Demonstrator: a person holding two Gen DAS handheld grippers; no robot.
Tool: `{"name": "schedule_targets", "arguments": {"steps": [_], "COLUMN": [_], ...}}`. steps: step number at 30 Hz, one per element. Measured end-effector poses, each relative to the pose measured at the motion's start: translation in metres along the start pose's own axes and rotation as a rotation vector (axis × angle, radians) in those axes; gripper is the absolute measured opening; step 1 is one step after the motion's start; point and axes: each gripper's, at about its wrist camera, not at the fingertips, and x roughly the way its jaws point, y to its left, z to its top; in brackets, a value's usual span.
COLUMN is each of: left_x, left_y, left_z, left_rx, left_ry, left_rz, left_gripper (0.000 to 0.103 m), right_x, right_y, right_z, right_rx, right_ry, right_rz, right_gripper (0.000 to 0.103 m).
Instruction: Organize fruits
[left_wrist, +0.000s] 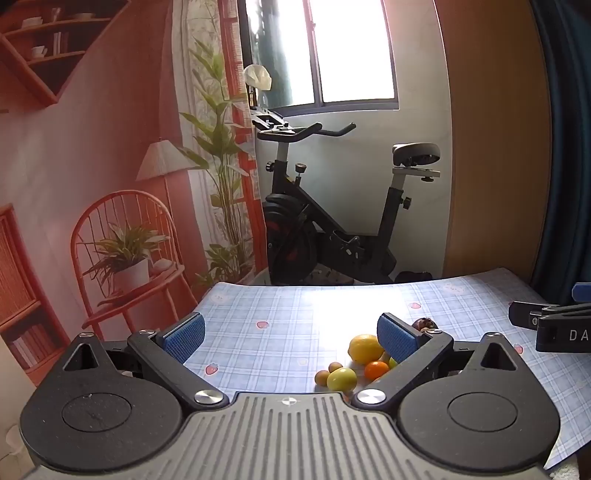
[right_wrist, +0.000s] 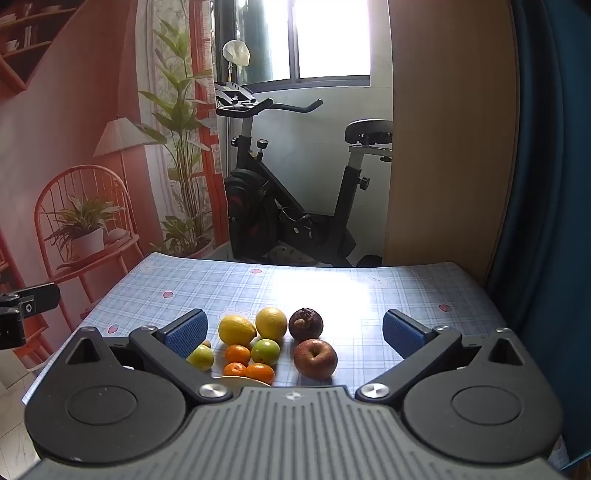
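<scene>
A cluster of fruit lies on the blue checked tablecloth (right_wrist: 369, 295). In the right wrist view I see two lemons (right_wrist: 236, 329) (right_wrist: 271, 324), a dark mangosteen (right_wrist: 305, 324), a red apple (right_wrist: 315, 358), two green fruits (right_wrist: 265, 351) (right_wrist: 201, 357) and several small oranges (right_wrist: 237, 354). A pale plate rim (right_wrist: 236, 380) shows just below the oranges. My right gripper (right_wrist: 295, 332) is open above the fruit, holding nothing. My left gripper (left_wrist: 291, 336) is open too and empty; a lemon (left_wrist: 365, 348), an orange (left_wrist: 376, 370) and a green fruit (left_wrist: 341, 379) lie by its right finger.
An exercise bike (right_wrist: 288, 206) stands beyond the table's far edge under a bright window. A wooden panel (right_wrist: 450, 147) and a blue curtain (right_wrist: 546, 184) are to the right. A printed backdrop with chair and plants (right_wrist: 85, 206) is on the left. The other gripper shows at each view's edge.
</scene>
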Motion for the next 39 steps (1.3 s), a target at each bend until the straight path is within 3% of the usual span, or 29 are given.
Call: {"name": "schedule_targets", "arguments": {"steps": [39], "left_x": [-0.014], "left_y": [0.000], "left_z": [-0.004], "left_rx": [-0.005], "left_ry": [-0.070], "left_rz": [-0.017], "left_gripper": [0.101], "right_x": [-0.002], "right_y": [-0.001], "right_z": [-0.001], "right_rx": [-0.001], "right_ry": [-0.039], "right_rz": [-0.018], "right_gripper": [0.102]}}
